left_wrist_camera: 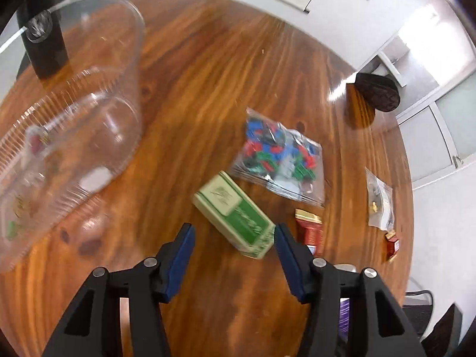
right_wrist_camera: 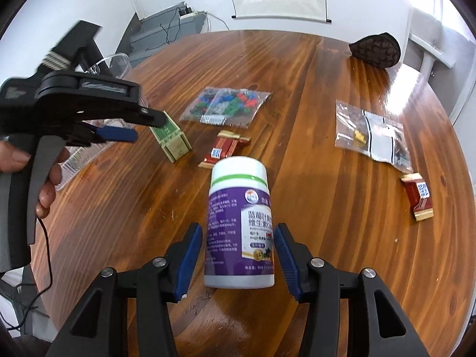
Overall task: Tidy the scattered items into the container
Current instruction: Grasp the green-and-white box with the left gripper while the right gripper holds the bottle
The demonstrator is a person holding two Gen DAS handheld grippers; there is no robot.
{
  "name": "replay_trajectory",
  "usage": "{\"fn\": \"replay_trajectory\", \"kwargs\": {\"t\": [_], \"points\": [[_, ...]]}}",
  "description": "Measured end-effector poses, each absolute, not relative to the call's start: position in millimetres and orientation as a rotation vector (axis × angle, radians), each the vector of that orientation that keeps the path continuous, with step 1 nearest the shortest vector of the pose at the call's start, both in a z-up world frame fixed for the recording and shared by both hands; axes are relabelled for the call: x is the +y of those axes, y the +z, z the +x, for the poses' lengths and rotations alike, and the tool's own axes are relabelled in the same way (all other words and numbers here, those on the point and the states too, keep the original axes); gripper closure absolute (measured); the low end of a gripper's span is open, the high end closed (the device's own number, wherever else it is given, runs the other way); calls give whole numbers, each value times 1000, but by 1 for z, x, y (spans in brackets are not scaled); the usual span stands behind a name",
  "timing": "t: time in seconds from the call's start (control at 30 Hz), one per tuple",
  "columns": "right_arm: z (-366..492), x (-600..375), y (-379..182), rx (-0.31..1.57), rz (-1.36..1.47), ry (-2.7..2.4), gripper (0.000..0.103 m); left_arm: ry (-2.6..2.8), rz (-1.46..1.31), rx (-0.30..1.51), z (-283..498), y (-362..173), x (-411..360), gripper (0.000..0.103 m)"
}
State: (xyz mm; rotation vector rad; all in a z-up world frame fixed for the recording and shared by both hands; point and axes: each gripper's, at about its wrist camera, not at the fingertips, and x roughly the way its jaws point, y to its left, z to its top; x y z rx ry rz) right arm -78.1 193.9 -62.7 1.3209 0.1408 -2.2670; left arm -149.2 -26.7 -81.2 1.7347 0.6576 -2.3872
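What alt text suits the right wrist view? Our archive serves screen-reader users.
An open right hand-held gripper straddles an upright purple-labelled supplement bottle on a round wooden table. Beyond lie a green box, bagged coloured pieces and wrapped candies.

Both grippers are showing the same build: the left gripper (left_wrist_camera: 235, 239) and the right gripper (right_wrist_camera: 236, 238) are each carrying two matte black angular arms with triangular cut-outs, round silver screws sitting at the joints, and ribbed blue pads (right_wrist_camera: 187, 263) lining the inner faces of the fingers. In the right wrist view the left tool is appearing from the side as a black pistol-shaped body with a grey trigger grip, a thin black cable trailing below it, and a person's hand (right_wrist_camera: 44, 175) wrapping the grip.
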Motion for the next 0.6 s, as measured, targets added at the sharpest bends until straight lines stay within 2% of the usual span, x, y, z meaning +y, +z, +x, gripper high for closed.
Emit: {"fn": "replay_trajectory", "kwargs": {"t": [0.27,0.6], "points": [[-85,205,-61,103,1289,-2263,52,-2288,1764,786,-160,-86,-25,46],[-99,207,-64,101,1273,-2211,51,-2208,1779,668,-172,-94,-11,48]]}}
